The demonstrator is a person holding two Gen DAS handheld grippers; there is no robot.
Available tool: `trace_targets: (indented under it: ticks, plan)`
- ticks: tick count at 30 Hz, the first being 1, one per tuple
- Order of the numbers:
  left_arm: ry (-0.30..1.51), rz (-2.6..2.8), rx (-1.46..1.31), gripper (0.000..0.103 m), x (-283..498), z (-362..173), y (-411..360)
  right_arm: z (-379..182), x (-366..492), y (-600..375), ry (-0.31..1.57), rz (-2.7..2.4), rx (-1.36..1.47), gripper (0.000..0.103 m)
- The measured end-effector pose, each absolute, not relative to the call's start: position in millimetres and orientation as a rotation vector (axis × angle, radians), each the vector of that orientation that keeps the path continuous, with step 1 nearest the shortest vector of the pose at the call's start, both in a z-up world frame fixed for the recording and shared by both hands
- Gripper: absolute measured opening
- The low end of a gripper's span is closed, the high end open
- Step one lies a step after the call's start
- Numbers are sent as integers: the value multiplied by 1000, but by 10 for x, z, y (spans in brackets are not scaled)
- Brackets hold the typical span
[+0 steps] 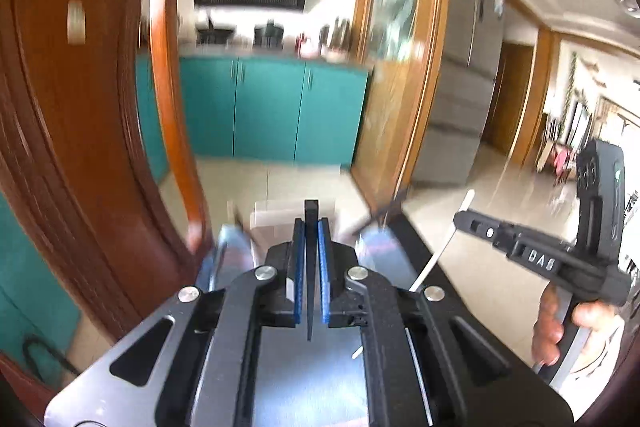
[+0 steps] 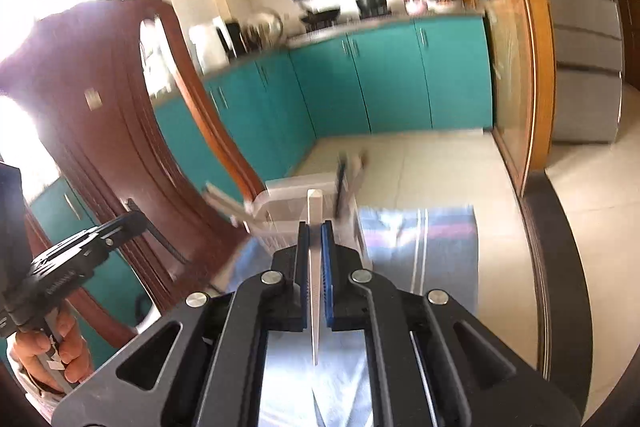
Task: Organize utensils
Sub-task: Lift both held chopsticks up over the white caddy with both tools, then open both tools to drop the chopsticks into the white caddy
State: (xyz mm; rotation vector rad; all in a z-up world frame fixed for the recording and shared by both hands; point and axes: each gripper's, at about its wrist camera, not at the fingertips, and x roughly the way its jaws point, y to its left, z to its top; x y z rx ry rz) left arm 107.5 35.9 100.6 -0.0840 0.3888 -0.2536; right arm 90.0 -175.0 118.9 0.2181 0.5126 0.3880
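Note:
My left gripper (image 1: 311,227) is shut on a black utensil (image 1: 310,267), its handle end sticking up past the blue pads. It also shows in the right wrist view (image 2: 132,219) with the black utensil hanging below it. My right gripper (image 2: 316,227) is shut on a white utensil (image 2: 315,267), which also shows in the left wrist view (image 1: 440,247) under that gripper (image 1: 460,217). A clear plastic holder (image 2: 304,203) with several utensils stands just ahead on a striped cloth (image 2: 420,243); it shows blurred in the left wrist view (image 1: 280,217).
A dark wooden chair back (image 2: 120,131) rises at the left, close to the holder. The black table edge (image 2: 560,267) runs along the right. Teal kitchen cabinets (image 2: 380,75) and a tiled floor lie beyond.

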Motion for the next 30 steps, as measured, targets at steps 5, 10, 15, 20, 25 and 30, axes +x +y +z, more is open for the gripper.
trace_targets:
  ticks: [5,10,15,20,25,30]
  plan:
    - [214,-246,-179,7,1176,1626,502,1753,957,-1721,347,380,248,7]
    - [106,-170,-248,7,1362,1665,575,1984,1107,-1710,162,325,281,7]
    - [122,-94,-235,7,1758,1457,574,1749,1393,-1517,155,242,216,7]
    - [163,-68,-274,7,2042,1293,653,1479,1649,-1412,232,243,182,7]
    - [171,-41,-266,7,2214,1197,573,1286,1784,-1327,290,241,157,7]
    - [263,-21,-203,7,2519,866,356,1116,1891,-1230,354,244,122,6]
